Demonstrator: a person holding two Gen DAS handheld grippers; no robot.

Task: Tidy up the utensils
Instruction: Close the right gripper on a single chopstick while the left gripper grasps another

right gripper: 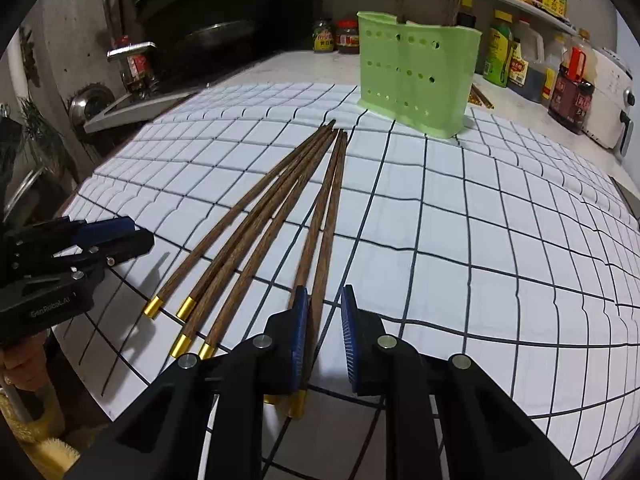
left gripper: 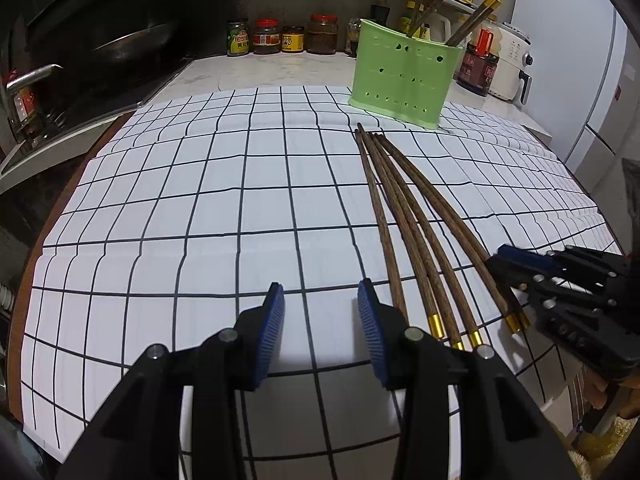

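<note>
Several brown wooden chopsticks [left gripper: 400,208] with gold ends lie fanned on the black-and-white checked cloth [left gripper: 200,200], tips toward a green perforated holder [left gripper: 404,76]. The holder [right gripper: 416,80] stands at the back and has more chopsticks [left gripper: 472,20] upright in it. My right gripper [right gripper: 325,300] straddles the rightmost pair of chopsticks [right gripper: 324,216] near their gold ends. Its jaws are narrow, the pair lies against the left pad, and a gap shows at the right pad. My left gripper [left gripper: 320,300] hovers open and empty over the cloth, just left of the chopsticks.
Jars and sauce bottles [left gripper: 280,38] line the back wall and a shelf above. A white appliance [left gripper: 516,64] stands at the back right. A stove with a wok [left gripper: 132,40] is on the left. A hand [right gripper: 24,364] holds the left gripper [right gripper: 142,234].
</note>
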